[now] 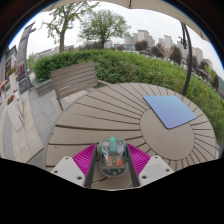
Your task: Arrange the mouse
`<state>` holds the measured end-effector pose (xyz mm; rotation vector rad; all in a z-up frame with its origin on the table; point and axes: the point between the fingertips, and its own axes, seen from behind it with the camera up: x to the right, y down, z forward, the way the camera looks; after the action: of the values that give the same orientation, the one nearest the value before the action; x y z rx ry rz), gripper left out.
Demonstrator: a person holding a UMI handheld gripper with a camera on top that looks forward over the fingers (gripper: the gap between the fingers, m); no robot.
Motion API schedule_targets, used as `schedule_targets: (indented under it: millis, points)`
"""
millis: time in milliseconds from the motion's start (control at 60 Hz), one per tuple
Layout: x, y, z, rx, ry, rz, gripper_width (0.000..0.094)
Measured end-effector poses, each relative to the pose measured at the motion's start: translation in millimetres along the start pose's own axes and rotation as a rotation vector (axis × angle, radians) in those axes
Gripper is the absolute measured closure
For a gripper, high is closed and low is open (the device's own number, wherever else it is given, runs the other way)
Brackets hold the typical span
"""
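**My gripper, closed around the mouse**

I hold my gripper (112, 160) level, pointing forward over the near edge of the worktop (120, 115). My two fingers reach ahead side by side, the left finger's magenta pad (84, 157) and the right finger's magenta pad (138, 156) both turned inward. The pads press on either side of the mouse (112, 156), which sits clamped between them. My hand and arm are out of view behind the gripper.
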<state>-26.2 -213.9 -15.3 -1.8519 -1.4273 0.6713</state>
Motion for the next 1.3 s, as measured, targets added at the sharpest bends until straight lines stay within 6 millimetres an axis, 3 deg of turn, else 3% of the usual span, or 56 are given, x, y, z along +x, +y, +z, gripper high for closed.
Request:
schedule_targets:
  millis: [17,167,267,317,433,517,567,633,717,850,900,967,1033,1150,1233,1300]
  points:
    - [-1.9,-0.2,0.7,-0.002,-0.009,-0.012,0.0487]
    - [-7.9,-0.2,-6.6,-0.082,-0.068,-0.012,0.0540]
    - [8.1,-35.9,-26.8,-0.062,-0.091,0.021,0.0540]
    - [23.3,-65.4,-38.4,-0.021,-0.101,0.025,0.0539]
    - [72.6,-139.1,-39.4,0.044,-0.127,0.038,0.0540]
    - [128.3,-181.6,-18.5,0.088,-0.103,0.007,0.0541]
    - [163.9,-194.4,4.8,0.097,-0.069,-0.013,0.0539]
    - [209.3,-198.0,39.3,0.097,-0.034,-0.029,0.0540]
    - [255.2,-176.1,90.7,0.044,-0.008,-0.027,0.0539]
    - [290.0,-130.6,152.3,-0.052,-0.029,0.010,0.0509]
    - [298.7,-120.7,155.4,-0.073,-0.027,0.019,0.0473]
    - [298.5,-124.5,155.9,-0.054,-0.053,0.031,0.0414]
    - [308.7,-119.4,145.3,-0.078,-0.030,0.039,0.0085]
    - [310.0,-117.1,98.1,-0.116,-0.053,0.050,0.0090]
    - [308.4,-112.6,39.5,-0.147,-0.074,0.034,0.0089]
    - [318.0,-102.9,-11.7,-0.169,-0.070,0.016,0.0088]
